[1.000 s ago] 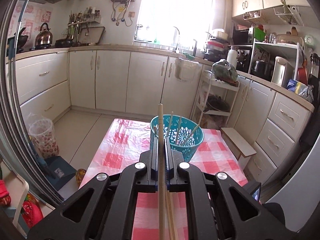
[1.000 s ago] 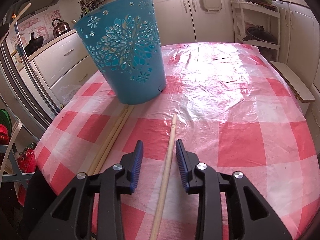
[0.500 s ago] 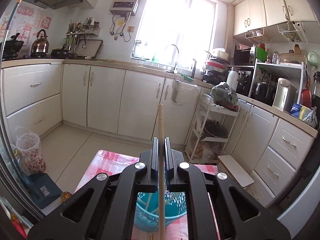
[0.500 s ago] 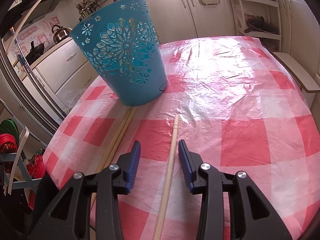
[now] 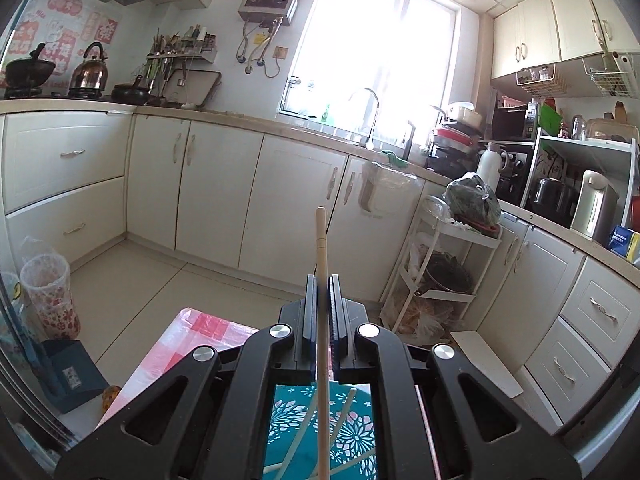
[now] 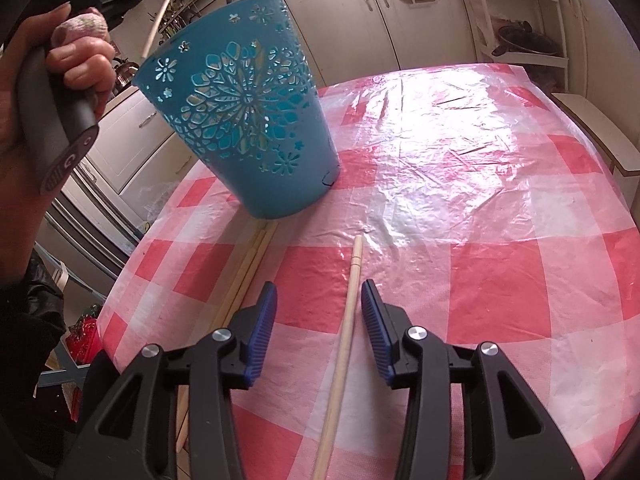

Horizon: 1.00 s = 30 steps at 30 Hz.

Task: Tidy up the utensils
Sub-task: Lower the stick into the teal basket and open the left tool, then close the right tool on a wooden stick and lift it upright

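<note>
One chopstick clamped in left tongs, above teal basket. Right tongs just opening, pads clear of second chopstick lying between them on bench.

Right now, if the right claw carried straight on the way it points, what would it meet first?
Probably the checked tablecloth: the right claw angles down over the chopstick lying between its open jaws. The blue basket stands left of that line, though depth is unclear.

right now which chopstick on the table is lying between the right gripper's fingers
The single chopstick lying apart on the checked tablecloth, running between the open right hand-held gripper. The other chopsticks lie bundled together to its left, reaching the blue basket.
</note>
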{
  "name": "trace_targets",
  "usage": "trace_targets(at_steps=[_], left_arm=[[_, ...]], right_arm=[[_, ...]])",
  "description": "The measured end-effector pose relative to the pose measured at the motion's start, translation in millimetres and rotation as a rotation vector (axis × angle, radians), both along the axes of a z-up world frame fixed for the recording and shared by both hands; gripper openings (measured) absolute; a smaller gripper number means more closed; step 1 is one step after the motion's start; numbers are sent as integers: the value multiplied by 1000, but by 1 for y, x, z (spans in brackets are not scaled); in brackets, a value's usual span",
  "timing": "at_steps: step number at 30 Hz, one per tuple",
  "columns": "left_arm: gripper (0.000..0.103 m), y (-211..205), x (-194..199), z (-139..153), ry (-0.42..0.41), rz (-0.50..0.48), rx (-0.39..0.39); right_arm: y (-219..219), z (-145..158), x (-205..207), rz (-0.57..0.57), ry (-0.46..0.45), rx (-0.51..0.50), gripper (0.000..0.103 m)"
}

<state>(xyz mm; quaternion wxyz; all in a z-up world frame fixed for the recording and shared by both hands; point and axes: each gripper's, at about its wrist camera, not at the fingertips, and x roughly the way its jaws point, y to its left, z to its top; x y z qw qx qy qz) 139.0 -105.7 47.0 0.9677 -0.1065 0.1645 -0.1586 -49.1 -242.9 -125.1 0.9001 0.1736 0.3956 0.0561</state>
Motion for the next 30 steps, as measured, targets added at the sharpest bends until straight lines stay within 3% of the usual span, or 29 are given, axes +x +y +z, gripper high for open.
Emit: trace_targets(at_steps=[9, 17, 19, 21, 24, 30], left_arm=[[5, -9, -4, -20, 28, -16, 66], [6, -3, -7, -32, 113, -23, 142], [11, 4, -12, -29, 118, -16, 148], [28, 14, -20, -25, 114, 0, 149], [42, 33, -37, -16, 92, 32, 145], [59, 85, -77, -9, 57, 116, 107]], right_arm=[[-1, 0, 2, 2, 3, 8, 45], [1, -1, 2, 5, -1, -5, 45], [1, 0, 1, 6, -3, -9, 45], [1, -1, 1, 9, -5, -12, 45], [1, 0, 0, 11, -5, -20, 45], [1, 0, -4, 11, -6, -57, 42]])
